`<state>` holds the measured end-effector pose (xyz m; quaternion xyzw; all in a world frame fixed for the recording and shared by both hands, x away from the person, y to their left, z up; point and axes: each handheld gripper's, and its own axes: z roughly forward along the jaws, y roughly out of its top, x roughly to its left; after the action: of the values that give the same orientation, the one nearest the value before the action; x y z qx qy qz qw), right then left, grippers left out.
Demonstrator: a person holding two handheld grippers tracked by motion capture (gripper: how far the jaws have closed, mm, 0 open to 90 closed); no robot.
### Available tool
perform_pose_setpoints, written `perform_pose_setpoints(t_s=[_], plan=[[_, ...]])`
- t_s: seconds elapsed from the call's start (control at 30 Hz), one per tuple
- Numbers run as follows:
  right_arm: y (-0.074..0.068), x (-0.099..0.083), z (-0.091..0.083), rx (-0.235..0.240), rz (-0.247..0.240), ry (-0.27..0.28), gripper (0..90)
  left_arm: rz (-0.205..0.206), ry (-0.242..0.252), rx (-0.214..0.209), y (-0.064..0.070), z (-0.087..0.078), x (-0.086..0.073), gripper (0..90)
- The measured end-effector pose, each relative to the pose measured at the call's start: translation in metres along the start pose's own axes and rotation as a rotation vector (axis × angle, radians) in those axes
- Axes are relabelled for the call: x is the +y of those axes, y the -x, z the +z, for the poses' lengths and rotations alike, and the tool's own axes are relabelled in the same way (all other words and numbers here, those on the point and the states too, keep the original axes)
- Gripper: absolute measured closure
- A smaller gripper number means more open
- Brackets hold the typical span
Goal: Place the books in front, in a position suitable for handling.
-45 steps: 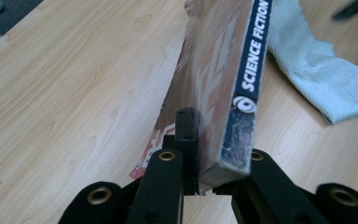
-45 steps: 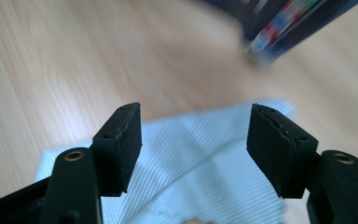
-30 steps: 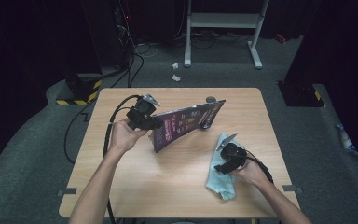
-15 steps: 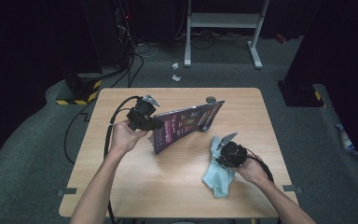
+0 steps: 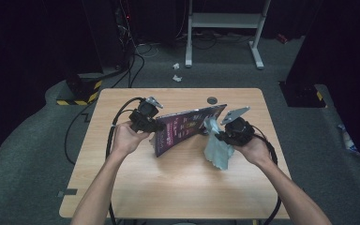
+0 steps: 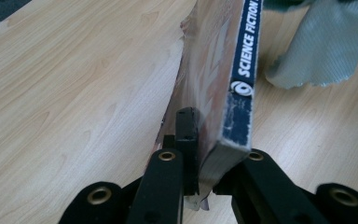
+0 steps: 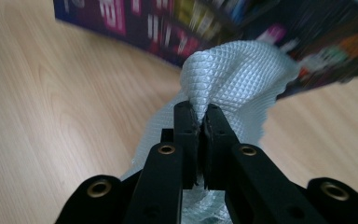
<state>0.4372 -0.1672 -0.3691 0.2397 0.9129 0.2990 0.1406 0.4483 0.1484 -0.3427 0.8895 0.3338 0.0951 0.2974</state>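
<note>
A paperback book (image 5: 187, 125) with a dark purple cover stands tilted on its edge at the middle of the table. My left gripper (image 5: 153, 125) is shut on its left end; the left gripper view has the blue spine (image 6: 242, 79) reading "SCIENCE FICTION" clamped between the jaws (image 6: 214, 140). A pale blue-grey textured cloth (image 5: 215, 149) hangs from my right gripper (image 5: 220, 136), which is shut on a pinched fold of it (image 7: 233, 70). The cloth's top touches the book's right end, and the cover (image 7: 191, 28) is just behind the cloth.
The light wooden table (image 5: 122, 187) has a small round cable hole (image 5: 211, 100) near its far edge. Black cables (image 5: 117, 126) trail off the left side. A white metal stand (image 5: 225, 21) and scraps of paper (image 5: 177, 72) lie on the grey floor beyond.
My right gripper has lifted the cloth off the table and carried it up and left to the book's right end. The left gripper still holds the book tilted.
</note>
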Motion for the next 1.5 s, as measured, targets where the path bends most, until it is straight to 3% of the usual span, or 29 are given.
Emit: perform_pose_setpoints(t_s=[0.27,0.47,0.73,1.0,1.37,1.5], plan=[[0.002,0.043,-0.029,-0.065,0.003,0.108,86.0,0.009,-0.005,-0.005,0.003,-0.001,0.002,84.1],[0.007,0.066,-0.028,-0.097,0.032,0.102,86.0,0.015,-0.009,-0.019,0.005,-0.001,0.004,84.1],[0.011,0.077,-0.016,-0.098,0.047,0.065,85.9,0.033,-0.014,-0.028,0.01,0.0,0.008,84.1],[0.015,0.082,-0.013,-0.098,0.077,0.062,85.8,0.06,-0.021,-0.032,0.015,0.0,0.015,84.0],[-0.001,0.099,-0.011,-0.03,0.034,0.097,85.7,0.072,-0.023,-0.033,0.022,0.004,0.025,84.0],[0.003,0.098,-0.012,-0.028,0.05,0.098,85.7,0.073,-0.015,-0.028,0.023,0.002,0.024,84.0]])
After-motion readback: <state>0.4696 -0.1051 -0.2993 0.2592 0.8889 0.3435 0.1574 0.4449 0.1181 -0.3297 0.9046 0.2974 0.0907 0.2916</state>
